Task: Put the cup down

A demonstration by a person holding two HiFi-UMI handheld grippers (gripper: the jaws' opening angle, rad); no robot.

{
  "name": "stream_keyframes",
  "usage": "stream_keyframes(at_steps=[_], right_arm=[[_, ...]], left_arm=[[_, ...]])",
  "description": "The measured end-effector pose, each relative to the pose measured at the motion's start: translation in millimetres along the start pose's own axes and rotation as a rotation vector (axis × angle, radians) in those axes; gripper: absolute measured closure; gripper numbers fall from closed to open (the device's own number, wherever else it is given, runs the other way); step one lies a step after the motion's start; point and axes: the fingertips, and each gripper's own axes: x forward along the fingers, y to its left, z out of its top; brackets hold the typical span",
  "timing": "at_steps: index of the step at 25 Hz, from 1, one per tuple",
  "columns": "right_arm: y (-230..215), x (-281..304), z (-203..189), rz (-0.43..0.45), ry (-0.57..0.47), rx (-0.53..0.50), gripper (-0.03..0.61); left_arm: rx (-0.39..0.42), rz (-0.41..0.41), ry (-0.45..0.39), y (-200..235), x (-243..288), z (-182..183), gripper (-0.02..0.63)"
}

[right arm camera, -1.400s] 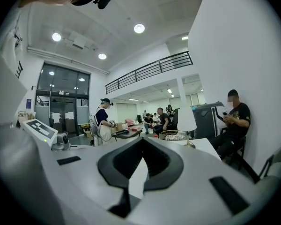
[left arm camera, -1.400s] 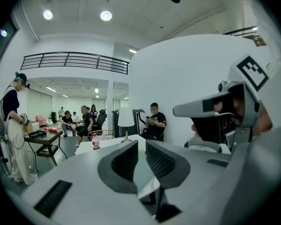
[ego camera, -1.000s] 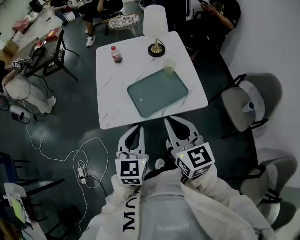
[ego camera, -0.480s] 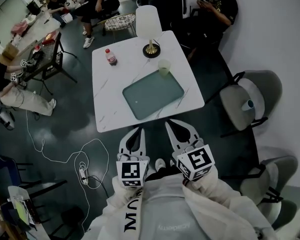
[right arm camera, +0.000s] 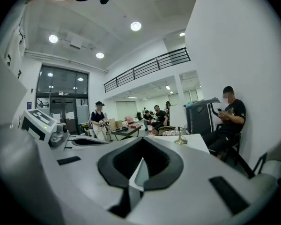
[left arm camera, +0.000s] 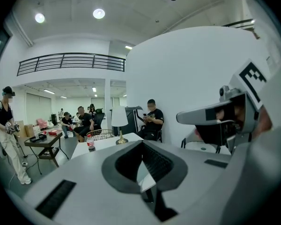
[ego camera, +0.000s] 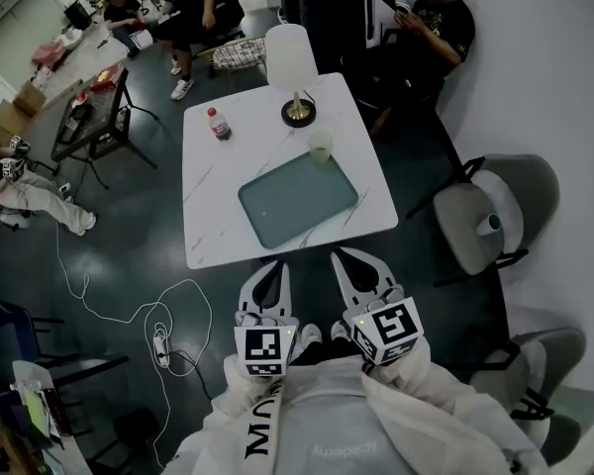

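Ahead of me a white table carries a lamp, a bottle and a green tray. A grey chair stands to its right.

Pale green cup, grey-green tray, white table veined in grey — the bottle wears a red label, the lamp a white shade
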Motion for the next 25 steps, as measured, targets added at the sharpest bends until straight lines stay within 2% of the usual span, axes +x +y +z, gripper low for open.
stream_keyframes(at_steps=[7, 15, 25], right_arm=[[2.5, 1.6, -3.4, 0.038, 0.011, 0.002, 0.573], [-6.2, -0.4, -5.7, 0.024, 0.013, 0.01, 0.574], [-14.4, 5.0, -6.7, 0.008, 0.018, 0.023, 0.574]], left_arm=[[-0.027, 0.013, 0.007, -6.5, 1.0, 1.0, 0.603], [-0.002, 0.038, 0.011, -5.4, 1.1, 1.6, 0.603], [0.01, 0.024, 0.026, -6.1, 12.9, -2.2, 0.603]])
